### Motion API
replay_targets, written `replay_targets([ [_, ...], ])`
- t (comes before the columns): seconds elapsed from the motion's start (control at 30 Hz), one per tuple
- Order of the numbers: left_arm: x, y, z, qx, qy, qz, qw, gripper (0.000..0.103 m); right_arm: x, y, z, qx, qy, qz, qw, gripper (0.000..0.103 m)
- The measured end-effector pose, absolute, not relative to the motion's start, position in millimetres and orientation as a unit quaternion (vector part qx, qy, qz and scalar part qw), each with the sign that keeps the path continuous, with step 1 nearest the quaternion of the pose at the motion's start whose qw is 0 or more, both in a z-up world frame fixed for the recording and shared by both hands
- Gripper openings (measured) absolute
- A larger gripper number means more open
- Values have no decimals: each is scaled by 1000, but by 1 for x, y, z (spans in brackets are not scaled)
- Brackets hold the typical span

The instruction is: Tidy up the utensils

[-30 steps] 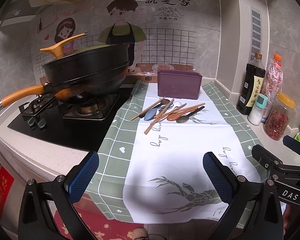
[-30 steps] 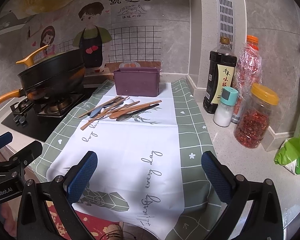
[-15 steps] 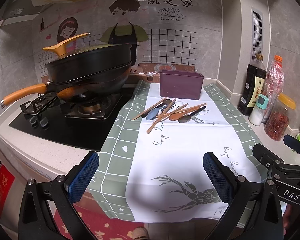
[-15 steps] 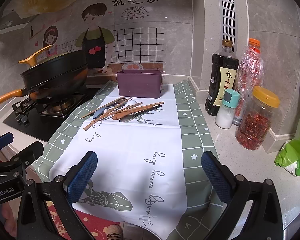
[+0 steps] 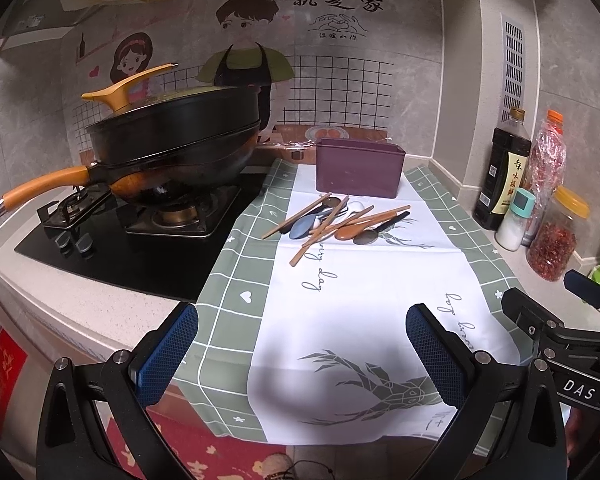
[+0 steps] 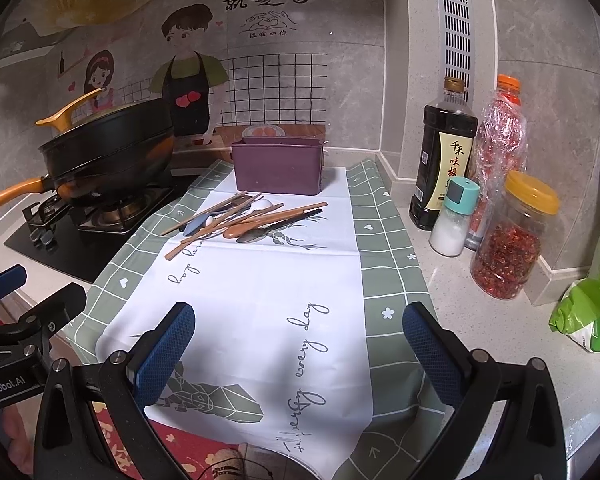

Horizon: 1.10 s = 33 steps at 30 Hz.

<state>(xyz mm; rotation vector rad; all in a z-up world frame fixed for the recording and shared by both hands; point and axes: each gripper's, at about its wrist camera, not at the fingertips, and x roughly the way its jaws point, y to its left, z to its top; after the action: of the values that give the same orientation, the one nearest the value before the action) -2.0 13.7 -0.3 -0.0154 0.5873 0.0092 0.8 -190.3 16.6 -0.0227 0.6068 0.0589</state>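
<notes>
Both tongs are hanging wide open and empty over the near edge of the bench: the left tongs point(image 5: 302, 350) and the right tongs point(image 6: 298, 350) are holding nothing. The pile of utensils point(image 5: 340, 220) is lying on the white cloth point(image 5: 360, 292), well ahead of both, just in front of the purple box point(image 5: 359, 168) at the back. In the pile, chopsticks point(image 6: 204, 236) and spoons point(image 6: 236, 231) are crossing over each other. They are looking light and stiff, so weight is no worry, but the thin sticks may roll or slip, and 1 lift could drag its neighbours. The safest hold is looking like a handle end poking clear of the heap, such as the long handle point(image 6: 300, 210) sticking out to the right.
</notes>
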Motion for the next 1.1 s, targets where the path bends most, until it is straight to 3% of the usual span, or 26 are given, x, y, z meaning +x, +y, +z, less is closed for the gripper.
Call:
replay_targets([
  [1.1,49,5,5,4,290,-25,957,103,49,-196,27,-22,291,9,956,103],
])
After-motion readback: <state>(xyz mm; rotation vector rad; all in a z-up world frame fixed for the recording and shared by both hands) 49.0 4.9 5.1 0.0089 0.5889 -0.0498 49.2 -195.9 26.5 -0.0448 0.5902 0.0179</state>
